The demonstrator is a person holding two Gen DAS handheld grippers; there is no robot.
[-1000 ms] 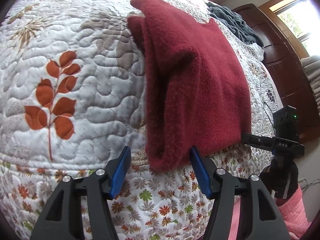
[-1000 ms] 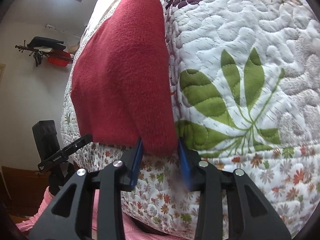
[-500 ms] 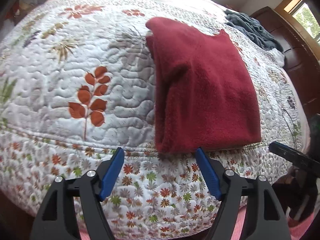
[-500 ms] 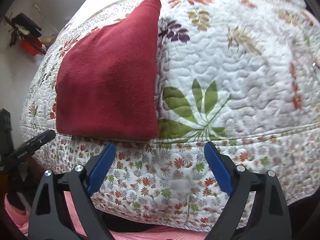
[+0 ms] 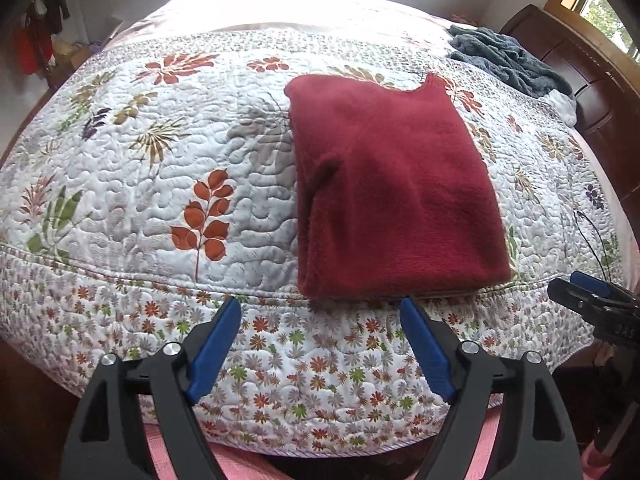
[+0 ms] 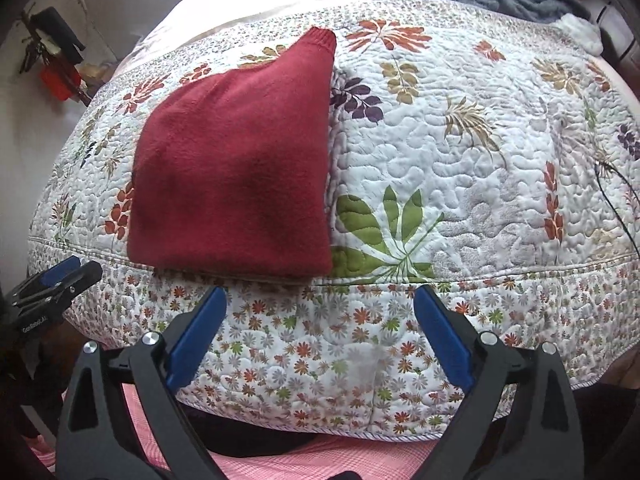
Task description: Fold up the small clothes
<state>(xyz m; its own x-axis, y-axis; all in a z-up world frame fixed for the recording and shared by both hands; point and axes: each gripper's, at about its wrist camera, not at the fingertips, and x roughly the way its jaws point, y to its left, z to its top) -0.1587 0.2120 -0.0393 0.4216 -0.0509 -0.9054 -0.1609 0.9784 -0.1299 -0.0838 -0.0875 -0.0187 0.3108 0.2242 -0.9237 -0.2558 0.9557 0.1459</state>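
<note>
Fleece red garment [image 5: 394,196] folded square on quilted floral bedspread [image 5: 160,184], left claw [image 5: 320,344] and right claw [image 6: 320,328] both spread, empty.

Both cameras sit low at the near edge of the bed, looking forward and slightly down across the quilt [image 5: 140,208] between their own fingers. The left view faces the folded red sweater [image 5: 392,196] almost head-on; the right view has it left of centre [image 6: 236,176]. Both share the sweater, the quilt and the grey blanket [image 5: 504,58] at the far side.

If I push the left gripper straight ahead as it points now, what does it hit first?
Likely the near edge of the folded red sweater lying on the quilt; the open left gripper may graze the quilt's edge first; depth is unclear.
</note>
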